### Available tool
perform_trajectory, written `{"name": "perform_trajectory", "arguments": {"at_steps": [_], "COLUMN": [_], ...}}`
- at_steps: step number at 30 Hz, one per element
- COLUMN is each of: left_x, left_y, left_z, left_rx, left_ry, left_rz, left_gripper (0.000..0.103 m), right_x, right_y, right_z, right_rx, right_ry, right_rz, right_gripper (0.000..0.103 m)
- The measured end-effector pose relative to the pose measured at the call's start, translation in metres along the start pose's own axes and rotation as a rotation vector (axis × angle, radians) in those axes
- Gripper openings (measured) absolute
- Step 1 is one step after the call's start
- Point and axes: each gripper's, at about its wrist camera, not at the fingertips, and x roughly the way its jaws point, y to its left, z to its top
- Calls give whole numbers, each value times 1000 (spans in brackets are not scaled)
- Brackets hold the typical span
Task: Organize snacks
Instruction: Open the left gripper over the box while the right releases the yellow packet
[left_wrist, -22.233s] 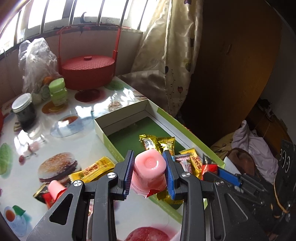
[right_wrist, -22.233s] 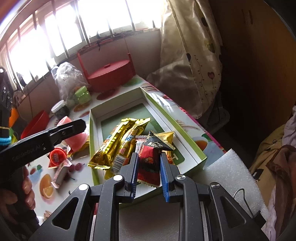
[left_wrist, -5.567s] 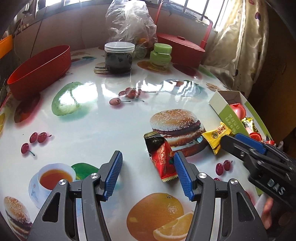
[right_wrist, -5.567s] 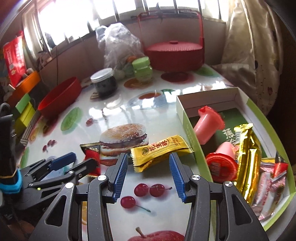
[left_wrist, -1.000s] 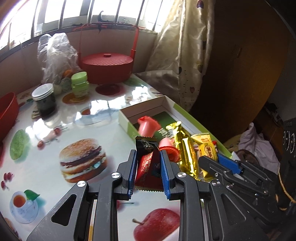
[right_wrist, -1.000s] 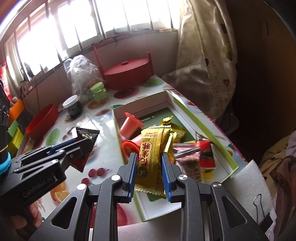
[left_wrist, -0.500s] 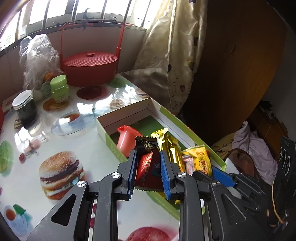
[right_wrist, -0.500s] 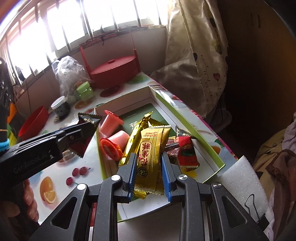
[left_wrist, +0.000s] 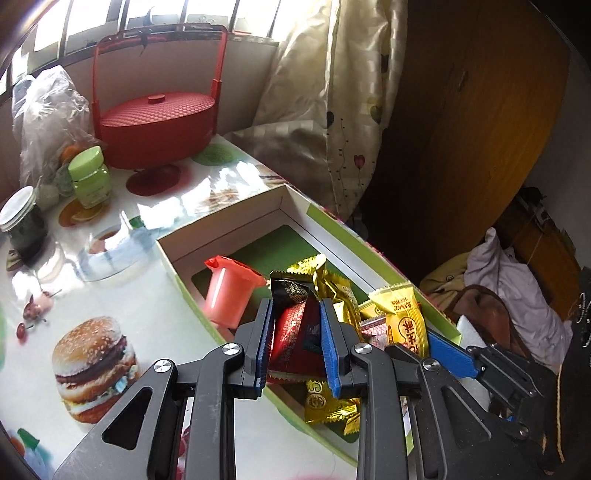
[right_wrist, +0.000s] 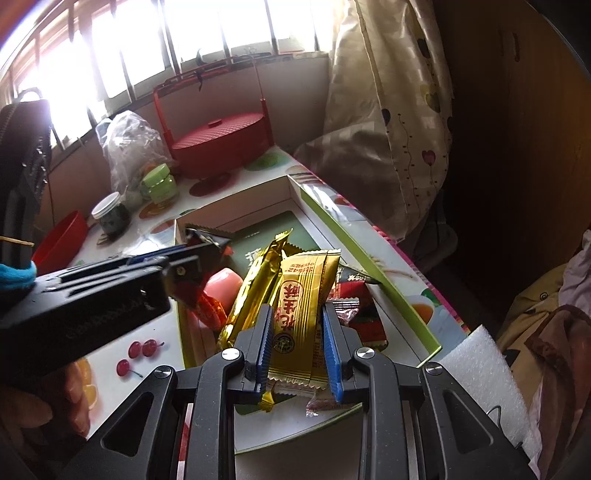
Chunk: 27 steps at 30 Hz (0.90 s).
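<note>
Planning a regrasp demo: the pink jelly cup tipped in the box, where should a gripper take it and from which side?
Take the pink jelly cup across its tapered body, just under the flared red-sealed rim, coming from above on the table side. It leans near the box wall there, and gold packets crowd its other side. The rim would likely stop it slipping.

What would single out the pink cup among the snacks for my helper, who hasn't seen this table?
Find the green-edged box on the table. At its end nearest the window lies the pink cup, tipped on its side; unlike the flat foil packets, it is rigid, tapered plastic.
</note>
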Motion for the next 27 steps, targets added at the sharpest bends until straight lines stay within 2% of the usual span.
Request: {"name": "perform_trajectory", "arguments": {"at_steps": [14, 21, 22, 24, 27], "left_x": [12, 13, 13, 12, 11], "left_y": [1, 3, 3, 4, 3], "left_z": [0, 0, 0, -1, -2], "left_rx": [-13, -21, -23, -28, -28], "left_ry": [30, 36, 37, 37, 37], "left_rz": [11, 23, 24, 18, 19], "left_gripper": [27, 31, 32, 45, 46], "right_x": [4, 5, 4, 4, 3], "right_y": [0, 2, 3, 3, 3], "right_z": [0, 1, 0, 0, 0], "right_rx": [-8, -12, -11, -9, -8], "right_ry": [-14, -18, -22, -25, -25], "right_rz": [-5, 4, 8, 19, 17], "right_gripper": [26, 32, 33, 37, 38]}}
